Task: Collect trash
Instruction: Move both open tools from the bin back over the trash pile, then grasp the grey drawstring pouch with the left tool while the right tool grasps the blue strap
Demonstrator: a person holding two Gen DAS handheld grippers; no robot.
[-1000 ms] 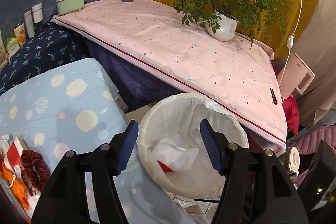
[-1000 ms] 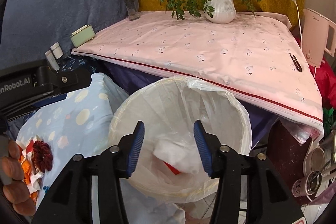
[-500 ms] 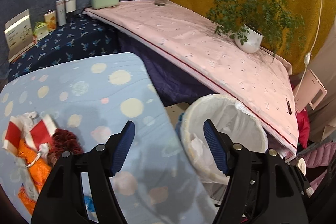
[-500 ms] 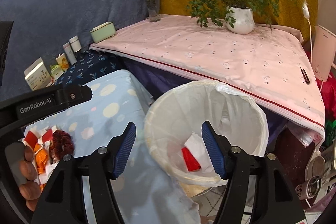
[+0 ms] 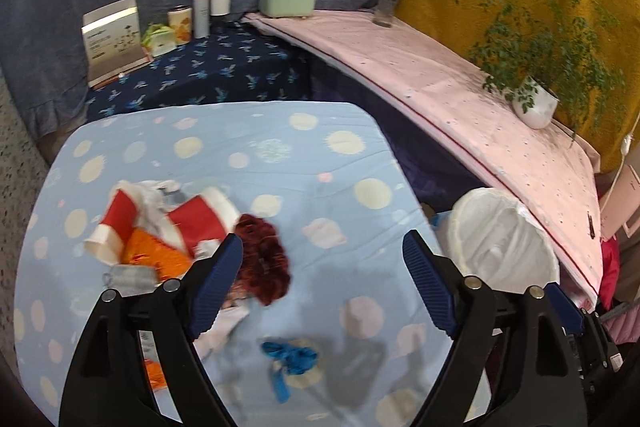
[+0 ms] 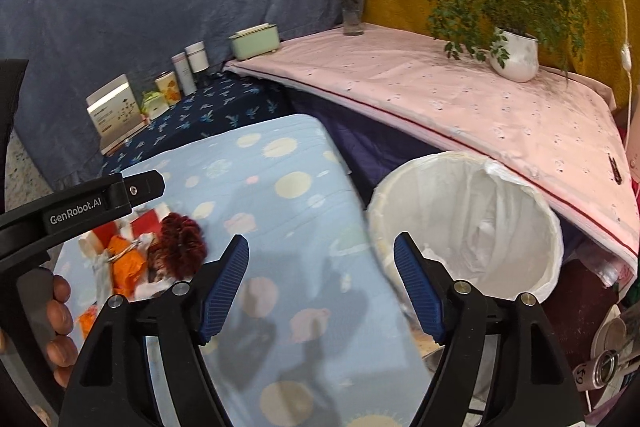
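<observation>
A pile of trash lies on the light blue dotted table [image 5: 280, 163]: red and white wrappers [image 5: 192, 219], an orange wrapper [image 5: 156, 255], a dark red scrunchie [image 5: 264, 259] and a blue scrap [image 5: 292, 355]. My left gripper [image 5: 322, 285] is open and empty above the table, just right of the pile. My right gripper [image 6: 320, 283] is open and empty between the pile [image 6: 132, 259] and the white-lined bin [image 6: 472, 223]. The bin [image 5: 500, 243] stands off the table's right edge.
A pink-covered table [image 6: 460, 99] holds a potted plant [image 6: 514, 55], a flower vase [image 6: 352, 11] and a green box [image 6: 254, 41]. A dark blue surface [image 5: 200, 71] holds bottles and a card. A can [image 6: 604, 373] lies at lower right.
Both grippers have swung left from over the bin toward the table. The trash pile has come closer and more into view. Both stay open.
</observation>
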